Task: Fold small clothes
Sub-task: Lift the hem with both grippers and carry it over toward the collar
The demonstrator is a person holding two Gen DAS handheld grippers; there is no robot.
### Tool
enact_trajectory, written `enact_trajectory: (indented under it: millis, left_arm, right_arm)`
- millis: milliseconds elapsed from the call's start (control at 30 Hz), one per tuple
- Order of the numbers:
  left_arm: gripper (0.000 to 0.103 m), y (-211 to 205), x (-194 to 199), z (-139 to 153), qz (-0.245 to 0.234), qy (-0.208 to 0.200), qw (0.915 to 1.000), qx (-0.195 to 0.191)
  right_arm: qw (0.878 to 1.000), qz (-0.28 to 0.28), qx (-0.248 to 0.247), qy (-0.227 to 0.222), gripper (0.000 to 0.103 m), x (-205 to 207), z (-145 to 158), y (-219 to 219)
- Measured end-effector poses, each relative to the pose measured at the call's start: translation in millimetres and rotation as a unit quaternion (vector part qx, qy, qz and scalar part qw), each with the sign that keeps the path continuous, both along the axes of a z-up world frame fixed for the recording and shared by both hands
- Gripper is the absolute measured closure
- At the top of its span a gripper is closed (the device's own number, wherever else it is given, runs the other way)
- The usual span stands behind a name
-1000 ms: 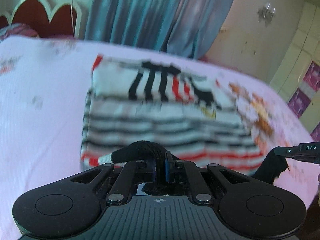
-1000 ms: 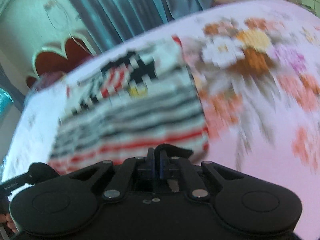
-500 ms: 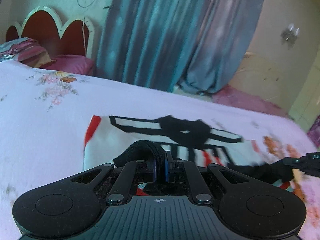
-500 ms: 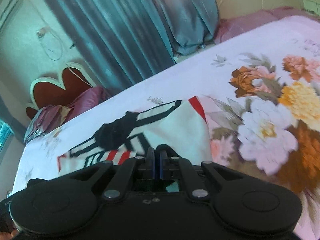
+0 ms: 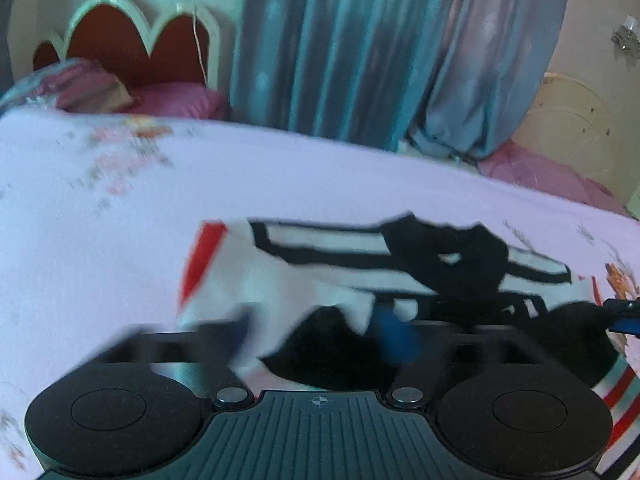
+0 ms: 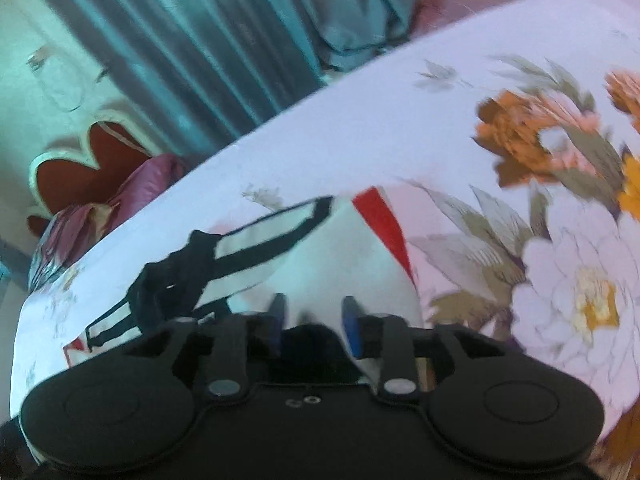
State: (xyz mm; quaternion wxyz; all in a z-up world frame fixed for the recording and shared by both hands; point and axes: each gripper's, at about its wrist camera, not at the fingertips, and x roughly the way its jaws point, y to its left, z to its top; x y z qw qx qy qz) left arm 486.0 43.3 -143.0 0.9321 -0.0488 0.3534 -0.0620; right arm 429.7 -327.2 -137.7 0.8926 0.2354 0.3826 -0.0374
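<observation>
Left wrist view: the left gripper (image 5: 320, 328) has just been opening wide, with the striped garment (image 5: 320, 272) folded over on the floral bedsheet (image 5: 120, 240) and its black hem lying loose between the fingers. Right wrist view: the right gripper (image 6: 312, 320) has just been opening partway, gripping nothing, garment at 12 o'clock. This fold appears laid; further folds probably remain.

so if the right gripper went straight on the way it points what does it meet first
Most likely the folded striped shirt. The right gripper, whose jaws have just been opening, sits over its white near edge, angled down. Past the shirt lies the floral bedsheet. Blur makes depth uncertain.
</observation>
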Motion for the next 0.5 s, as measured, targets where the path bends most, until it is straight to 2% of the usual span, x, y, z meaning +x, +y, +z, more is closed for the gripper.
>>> enact_trajectory:
  millis: [33, 67, 167, 233, 300, 400, 500]
  left_arm:
    - [0.017, 3, -4, 4, -0.011, -0.017, 0.9998, 0.005]
    - [0.017, 5, -3, 5, -0.02, -0.021, 0.9996, 0.008]
    - [0.017, 12, 0, 2, -0.038, -0.012, 0.9992, 0.009]
    - [0.017, 10, 6, -4, -0.047, 0.001, 0.9988, 0.015]
    - [0.017, 6, 13, -12, -0.05, 0.01, 0.9985, 0.018]
    - [0.019, 2, 24, -24, -0.05, 0.028, 0.9983, 0.015]
    - [0.06, -6, 28, -35, -0.07, 0.05, 0.9961, 0.02]
  right_arm:
    - [1.0, 0.01, -0.013, -0.008, 0.04, -1, 3, 0]
    - [0.999, 0.017, -0.021, -0.017, 0.038, -1, 6, 0]
    - [0.998, 0.039, -0.027, -0.035, 0.039, 1, 9, -3]
    - [0.997, 0.056, -0.034, -0.029, 0.04, 7, 6, 0]
    - [0.995, 0.07, -0.063, -0.018, 0.041, 13, 1, 7]
    - [0.992, 0.092, -0.082, -0.005, 0.053, 20, -8, 15]
    - [0.988, 0.116, -0.098, 0.001, 0.065, 24, -12, 23]
